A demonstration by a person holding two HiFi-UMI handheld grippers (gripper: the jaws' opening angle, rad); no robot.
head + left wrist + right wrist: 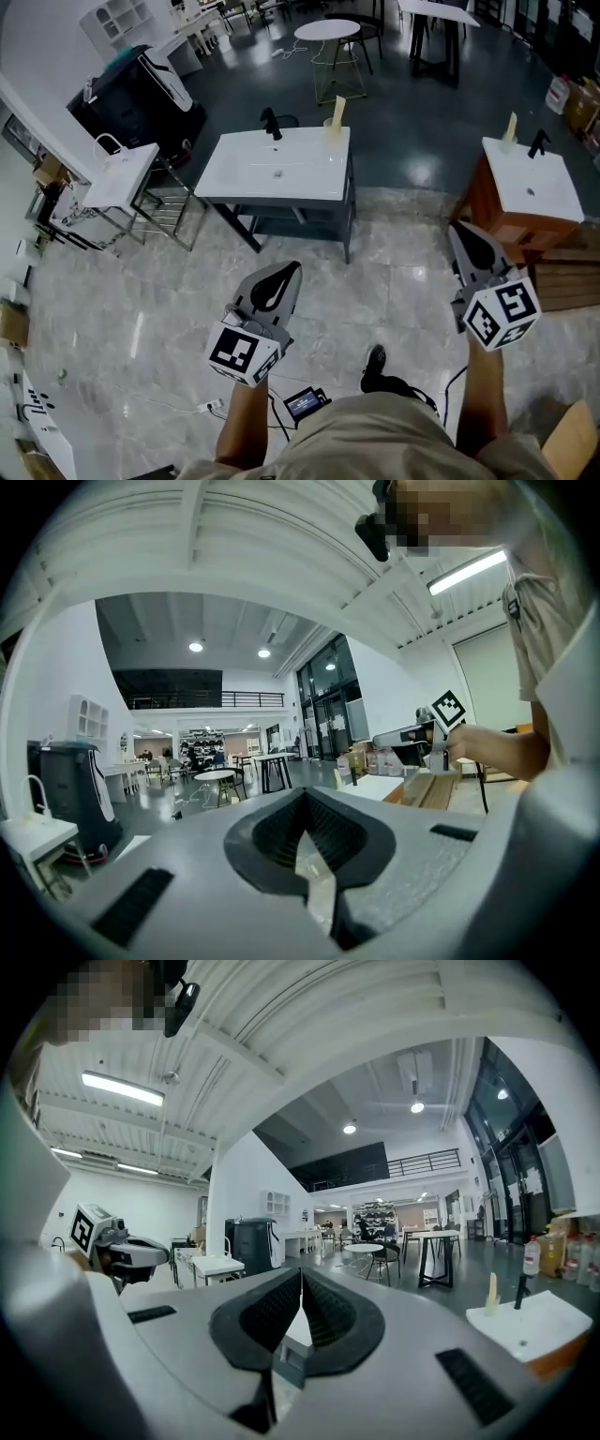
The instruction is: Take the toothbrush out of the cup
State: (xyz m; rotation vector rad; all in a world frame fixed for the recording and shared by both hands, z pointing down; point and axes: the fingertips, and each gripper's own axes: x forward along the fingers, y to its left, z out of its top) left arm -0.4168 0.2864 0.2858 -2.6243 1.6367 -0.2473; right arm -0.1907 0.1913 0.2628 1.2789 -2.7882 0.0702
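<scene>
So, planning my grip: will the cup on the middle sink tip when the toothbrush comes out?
Likely light: the cup looks small. It may tip, since the tall toothbrush leans out of it, beside the sink corner.

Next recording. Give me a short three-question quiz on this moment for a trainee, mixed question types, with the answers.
1. True or false: the left tongs stand wide open.
2. How many basins show in the head view? A one, B two, C three.
3. Fill in: the right-hand basin sits on a ___ cabinet.
Key: 1 false; the left tongs and the right tongs are both shut with nothing between them. 2 C: the left basin, the middle basin and the right-hand one. 3 wooden.
</scene>
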